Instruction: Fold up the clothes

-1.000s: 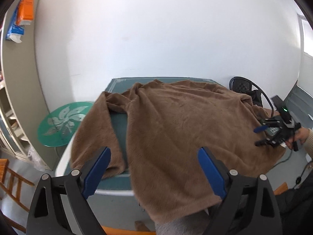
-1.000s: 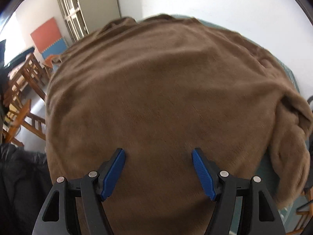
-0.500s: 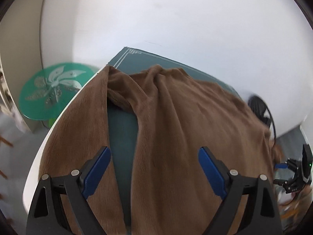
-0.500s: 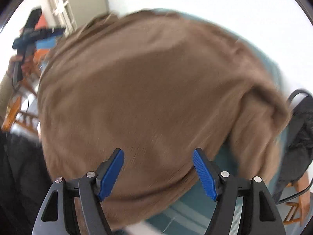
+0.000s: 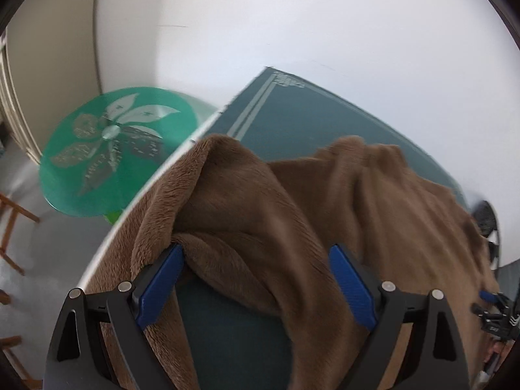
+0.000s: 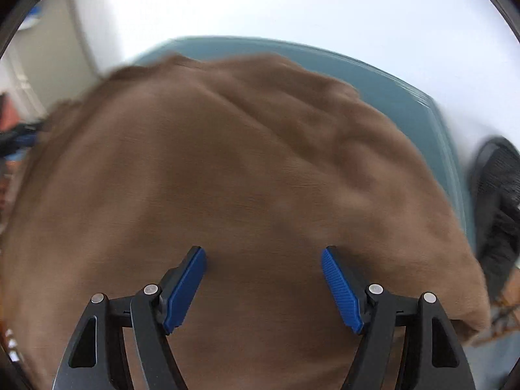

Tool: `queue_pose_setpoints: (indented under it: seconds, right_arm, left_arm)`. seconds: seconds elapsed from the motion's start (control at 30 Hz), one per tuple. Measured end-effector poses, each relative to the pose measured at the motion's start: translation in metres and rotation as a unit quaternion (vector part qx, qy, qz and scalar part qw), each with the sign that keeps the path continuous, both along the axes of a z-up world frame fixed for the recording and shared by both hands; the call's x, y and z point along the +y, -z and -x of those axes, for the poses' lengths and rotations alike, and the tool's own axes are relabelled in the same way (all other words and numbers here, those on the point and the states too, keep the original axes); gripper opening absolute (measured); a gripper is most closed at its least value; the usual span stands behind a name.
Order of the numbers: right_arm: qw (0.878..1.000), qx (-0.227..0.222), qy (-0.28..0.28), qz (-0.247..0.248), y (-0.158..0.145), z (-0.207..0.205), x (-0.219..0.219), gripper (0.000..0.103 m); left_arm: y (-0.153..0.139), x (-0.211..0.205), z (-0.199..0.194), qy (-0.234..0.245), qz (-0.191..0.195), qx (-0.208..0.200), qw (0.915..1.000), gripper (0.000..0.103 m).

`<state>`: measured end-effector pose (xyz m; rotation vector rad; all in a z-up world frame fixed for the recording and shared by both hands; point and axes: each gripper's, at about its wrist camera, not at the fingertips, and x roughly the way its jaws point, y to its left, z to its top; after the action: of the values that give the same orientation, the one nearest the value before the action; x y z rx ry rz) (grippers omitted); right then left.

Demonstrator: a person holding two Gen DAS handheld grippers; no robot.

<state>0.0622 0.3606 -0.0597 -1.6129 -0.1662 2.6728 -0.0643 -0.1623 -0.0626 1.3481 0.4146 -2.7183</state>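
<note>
Right gripper (image 6: 263,281) above brown sweater (image 6: 227,169), jaws wide apart, nothing pinched between blue pads (image 6: 187,287). Sweater blurred, covers most of teal table (image 6: 406,104), spreads to its right edge. Black chair (image 6: 497,195) beside that edge. White wall behind.

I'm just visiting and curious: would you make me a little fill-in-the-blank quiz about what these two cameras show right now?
1. The fuzzy garment spread on the table is ____ in colour.
2. The table is covered by a dark ____ mat with pale border lines.
3. The pads on both grippers are ____.
4. The round green side table bears a white ____ design.

Missing words: brown; green; blue; flower
</note>
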Motion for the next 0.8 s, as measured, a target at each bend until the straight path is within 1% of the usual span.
queue_pose_setpoints:
  seconds: [0.03,0.07,0.13,0.17,0.23,0.27,0.3,0.4,0.5,0.53,0.6,0.67,0.73,0.8]
  right_arm:
    - [1.000,0.003,0.015,-0.018,0.001,-0.001,0.012,0.075]
    - [0.999,0.008,0.032,-0.037,0.001,-0.003,0.023,0.075]
    - [0.994,0.020,0.066,-0.082,0.000,-0.006,0.045,0.077]
    - [0.993,0.024,0.079,-0.084,0.000,-0.006,0.058,0.089]
    - [0.995,0.016,0.090,-0.049,0.002,-0.003,0.074,0.092]
    - [0.995,0.012,0.087,-0.052,0.002,0.000,0.075,0.095]
    - [0.994,0.010,0.082,-0.067,0.001,0.003,0.073,0.097]
    - [0.992,-0.001,0.081,-0.094,-0.005,0.013,0.062,0.097]
    - [0.994,0.030,0.066,-0.081,-0.032,0.021,0.045,0.097]
    - [0.994,0.044,0.060,-0.075,-0.043,0.027,0.038,0.097]
    - [0.994,0.058,0.051,-0.071,-0.053,0.046,0.025,0.097]
    - [0.995,0.056,0.046,-0.072,-0.051,0.077,0.015,0.097]
    - [0.995,0.042,0.053,-0.067,-0.038,0.101,0.016,0.097]
    - [0.995,0.028,0.068,-0.072,-0.020,0.123,0.022,0.097]
  left_arm:
    - [0.002,-0.002,0.004,-0.005,0.015,-0.003,0.9999,0.093]
    - [0.003,-0.002,0.007,-0.009,0.039,-0.006,0.9992,0.093]
    - [0.009,-0.003,0.013,-0.017,0.071,-0.016,0.9972,0.093]
    - [0.012,-0.004,0.016,-0.019,0.081,-0.021,0.9963,0.093]
    - [0.018,-0.005,0.021,-0.018,0.081,-0.027,0.9962,0.094]
    - [0.017,-0.005,0.021,-0.019,0.084,-0.026,0.9959,0.094]
    - [0.017,-0.005,0.022,-0.019,0.086,-0.026,0.9958,0.094]
    - [0.006,-0.007,0.021,-0.016,0.070,-0.016,0.9973,0.094]
    - [-0.016,0.001,0.022,-0.002,0.052,0.013,0.9986,0.094]
    - [-0.023,0.008,0.027,0.007,0.053,0.019,0.9984,0.094]
    - [-0.035,0.024,0.037,0.027,0.056,0.031,0.9976,0.094]
    - [-0.040,0.045,0.049,0.053,0.071,0.035,0.9955,0.094]
    - [-0.037,0.066,0.062,0.070,0.097,0.029,0.9923,0.094]
    - [-0.031,0.078,0.078,0.075,0.121,0.015,0.9896,0.094]
